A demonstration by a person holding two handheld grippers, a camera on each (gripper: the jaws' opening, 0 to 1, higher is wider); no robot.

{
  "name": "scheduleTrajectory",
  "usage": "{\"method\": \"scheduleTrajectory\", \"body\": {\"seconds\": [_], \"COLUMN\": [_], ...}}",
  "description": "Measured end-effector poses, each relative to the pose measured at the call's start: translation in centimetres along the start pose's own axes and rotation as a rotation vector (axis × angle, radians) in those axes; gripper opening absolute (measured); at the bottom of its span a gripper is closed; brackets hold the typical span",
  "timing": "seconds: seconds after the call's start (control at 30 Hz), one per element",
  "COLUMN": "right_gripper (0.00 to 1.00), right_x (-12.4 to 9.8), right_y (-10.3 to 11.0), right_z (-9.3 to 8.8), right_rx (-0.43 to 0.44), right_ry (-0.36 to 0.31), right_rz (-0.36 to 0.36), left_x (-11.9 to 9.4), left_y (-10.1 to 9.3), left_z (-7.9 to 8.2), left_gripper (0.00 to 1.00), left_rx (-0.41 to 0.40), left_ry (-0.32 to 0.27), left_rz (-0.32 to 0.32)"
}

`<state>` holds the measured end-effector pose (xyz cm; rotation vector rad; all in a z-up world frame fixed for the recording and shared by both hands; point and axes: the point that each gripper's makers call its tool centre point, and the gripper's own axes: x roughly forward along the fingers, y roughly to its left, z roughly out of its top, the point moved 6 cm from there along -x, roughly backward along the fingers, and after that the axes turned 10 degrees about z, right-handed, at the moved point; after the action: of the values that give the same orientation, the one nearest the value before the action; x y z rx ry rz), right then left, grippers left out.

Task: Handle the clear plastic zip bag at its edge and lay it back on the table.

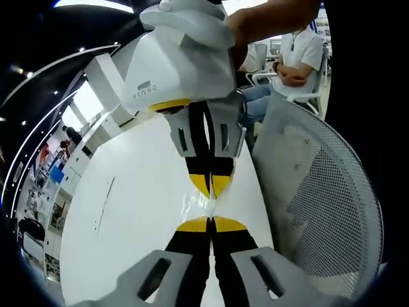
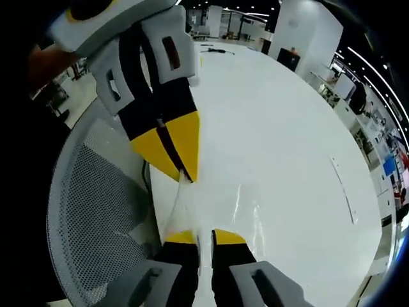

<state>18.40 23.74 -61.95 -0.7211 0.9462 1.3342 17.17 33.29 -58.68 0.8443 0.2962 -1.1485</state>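
Grippers, left (image 1: 209,220) and right (image 2: 203,238), each clamp an edge of the clear zip bag (image 2: 192,211), stretched above the table (image 2: 281,128) edge; next, lower and release.

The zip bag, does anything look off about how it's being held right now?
Nothing stands out. The clear zip bag is stretched between the left gripper and the right gripper, both shut on its edge above the white table.
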Motion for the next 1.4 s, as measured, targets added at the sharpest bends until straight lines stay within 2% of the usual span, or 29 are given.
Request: {"method": "scheduleTrajectory", "body": {"seconds": [0.33,0.4,0.57,0.7,0.93,1.4], "right_gripper": [0.00,0.00,0.00,0.00,0.00,0.00], "right_x": [0.3,0.4,0.4,0.4,0.3,0.2], "right_y": [0.3,0.3,0.4,0.2,-0.1,0.2], "right_z": [-0.2,-0.2,-0.4,-0.4,-0.5,-0.3], "right_rx": [0.026,0.028,0.036,0.037,0.045,0.052], "right_ry": [0.008,0.012,0.018,0.018,0.018,0.018], "right_rz": [0.028,0.031,0.041,0.042,0.046,0.060], "left_x": [-0.5,-0.9,-1.5,-1.8,-1.5,0.0], "left_y": [-0.1,0.2,0.5,0.7,0.3,-1.0], "left_z": [0.0,0.4,1.1,2.3,3.3,3.6], "left_gripper": [0.02,0.02,0.02,0.06,0.08,0.10], "left_rx": [0.011,-0.004,-0.008,-0.009,0.009,0.093], "left_ry": [-0.021,-0.045,-0.050,-0.079,-0.101,-0.088], "left_rz": [0.010,0.017,0.011,0.007,-0.030,-0.102]}}
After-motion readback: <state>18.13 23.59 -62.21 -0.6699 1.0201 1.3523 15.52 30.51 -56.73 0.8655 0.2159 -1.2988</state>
